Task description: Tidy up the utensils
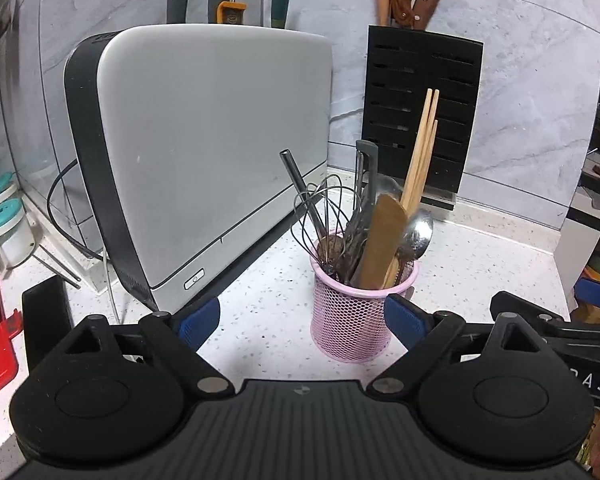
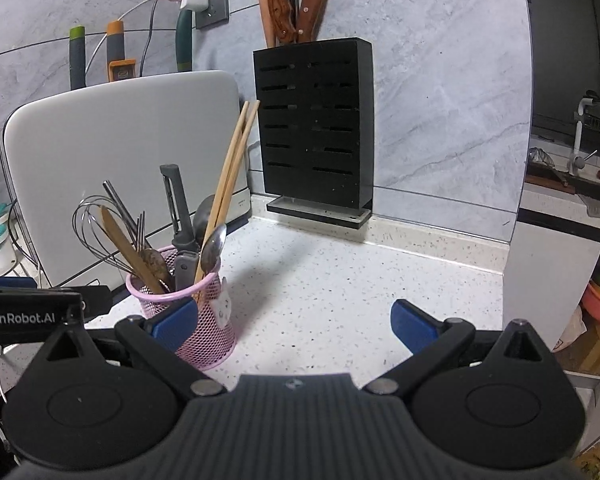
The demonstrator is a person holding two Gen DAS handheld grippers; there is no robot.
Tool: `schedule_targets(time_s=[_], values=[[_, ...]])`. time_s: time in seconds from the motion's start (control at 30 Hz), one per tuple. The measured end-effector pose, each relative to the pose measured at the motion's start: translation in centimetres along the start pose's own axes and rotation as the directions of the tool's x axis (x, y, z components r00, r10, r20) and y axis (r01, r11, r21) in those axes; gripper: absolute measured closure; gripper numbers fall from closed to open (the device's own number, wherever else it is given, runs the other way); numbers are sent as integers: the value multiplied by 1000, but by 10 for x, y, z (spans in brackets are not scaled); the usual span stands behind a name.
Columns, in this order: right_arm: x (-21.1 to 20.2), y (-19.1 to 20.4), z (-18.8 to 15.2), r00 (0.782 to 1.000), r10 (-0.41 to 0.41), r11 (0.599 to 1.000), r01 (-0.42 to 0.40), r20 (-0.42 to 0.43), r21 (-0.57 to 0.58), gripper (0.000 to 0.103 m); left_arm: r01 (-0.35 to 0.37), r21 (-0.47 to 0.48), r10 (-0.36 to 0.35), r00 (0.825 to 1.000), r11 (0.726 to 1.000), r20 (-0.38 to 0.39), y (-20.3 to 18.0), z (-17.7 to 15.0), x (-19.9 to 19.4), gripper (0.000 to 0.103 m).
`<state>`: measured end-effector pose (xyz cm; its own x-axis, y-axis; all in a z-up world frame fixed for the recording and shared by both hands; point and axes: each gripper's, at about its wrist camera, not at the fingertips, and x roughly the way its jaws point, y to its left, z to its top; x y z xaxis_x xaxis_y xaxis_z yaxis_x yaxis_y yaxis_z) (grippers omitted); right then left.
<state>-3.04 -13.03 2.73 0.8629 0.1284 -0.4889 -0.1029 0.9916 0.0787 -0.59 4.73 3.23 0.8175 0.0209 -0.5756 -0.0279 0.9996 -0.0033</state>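
Both tongs spread, empty: left gripper, right gripper. Pink mesh cup sits just beside the grey appliance, crammed with utensils. Probably light and tippy. Chopsticks look stiff, slick; I'd pinch high.

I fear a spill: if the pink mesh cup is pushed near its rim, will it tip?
Probably. The cup is narrow, and the chopsticks and whisk rise far above its rim, so it looks top-heavy. Its thin mesh suggests little weight; on the smooth counter, a low push may slide it.
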Motion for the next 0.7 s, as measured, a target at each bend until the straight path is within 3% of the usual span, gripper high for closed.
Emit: schedule_targets(time_s=[0.7], values=[[3,1,0,1000,9,1000,-9,-21,-6,3,3,3,-3,1000,1000,-6,1,-2,1,0]])
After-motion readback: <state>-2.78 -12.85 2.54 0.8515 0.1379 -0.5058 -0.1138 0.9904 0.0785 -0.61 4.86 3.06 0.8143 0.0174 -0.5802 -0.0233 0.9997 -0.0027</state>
